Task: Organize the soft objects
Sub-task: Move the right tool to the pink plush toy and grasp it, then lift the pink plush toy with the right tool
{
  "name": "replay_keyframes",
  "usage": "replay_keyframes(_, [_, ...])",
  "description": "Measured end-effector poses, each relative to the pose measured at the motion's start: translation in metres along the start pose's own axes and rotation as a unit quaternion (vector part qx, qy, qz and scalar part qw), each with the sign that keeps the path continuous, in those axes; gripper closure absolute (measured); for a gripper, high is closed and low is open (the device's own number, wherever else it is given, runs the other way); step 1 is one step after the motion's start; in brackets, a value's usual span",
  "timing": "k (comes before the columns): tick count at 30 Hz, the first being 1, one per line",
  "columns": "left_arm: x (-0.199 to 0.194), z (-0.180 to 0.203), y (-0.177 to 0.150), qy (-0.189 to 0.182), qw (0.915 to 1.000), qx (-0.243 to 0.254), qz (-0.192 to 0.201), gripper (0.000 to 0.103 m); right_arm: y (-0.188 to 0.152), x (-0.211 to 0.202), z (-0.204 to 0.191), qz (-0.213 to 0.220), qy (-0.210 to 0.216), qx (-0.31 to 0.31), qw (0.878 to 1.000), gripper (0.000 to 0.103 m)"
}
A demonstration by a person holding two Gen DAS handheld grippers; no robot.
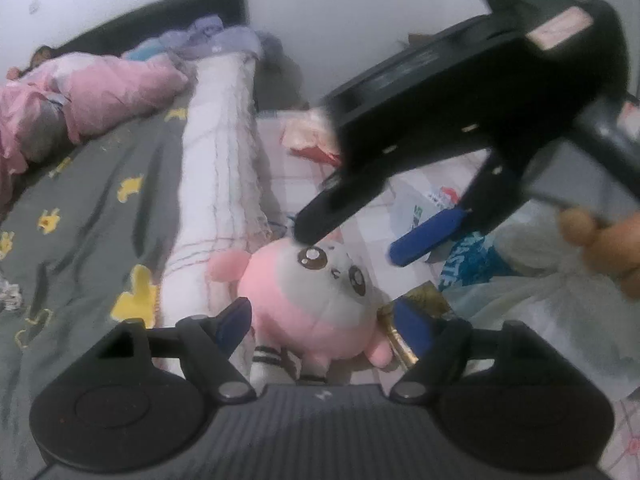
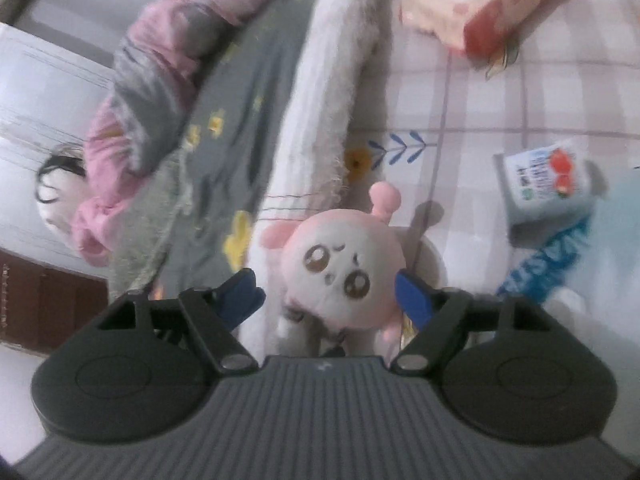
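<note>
A round pink and white plush toy with big brown eyes lies face up on the checked bedsheet. My left gripper is open, one blue pad on either side of the toy's lower body. The right gripper reaches in from the upper right over the toy's head, with a hand on its handle. In the right wrist view the plush toy sits between the blue pads of the right gripper, which is open, the pads close to the toy's sides.
A rolled white blanket runs along the toy's left, with a grey sheet with yellow prints and a pink quilt beyond. A pink tissue pack, a small strawberry carton and a blue-lettered bag lie to the right.
</note>
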State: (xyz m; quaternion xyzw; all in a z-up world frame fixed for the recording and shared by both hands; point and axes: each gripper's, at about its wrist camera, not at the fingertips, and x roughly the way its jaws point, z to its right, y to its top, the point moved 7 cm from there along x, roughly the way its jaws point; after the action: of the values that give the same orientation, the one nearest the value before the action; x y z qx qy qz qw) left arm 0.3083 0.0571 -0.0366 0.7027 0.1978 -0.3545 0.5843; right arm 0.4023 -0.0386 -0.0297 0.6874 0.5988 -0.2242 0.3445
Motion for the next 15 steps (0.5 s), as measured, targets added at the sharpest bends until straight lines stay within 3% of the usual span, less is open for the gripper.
replay_keyframes(7, [0.020, -0.005, 0.000, 0.013, 0.9998, 0.000, -0.015, 0.018, 0.007, 0.049, 0.007, -0.016, -0.022, 0.008, 1.000, 0.023])
replay_keyframes(15, [0.026, -0.006, -0.003, 0.026, 0.9995, -0.006, -0.020, 0.021, 0.014, 0.065, 0.014, -0.009, -0.002, 0.022, 1.000, 0.021])
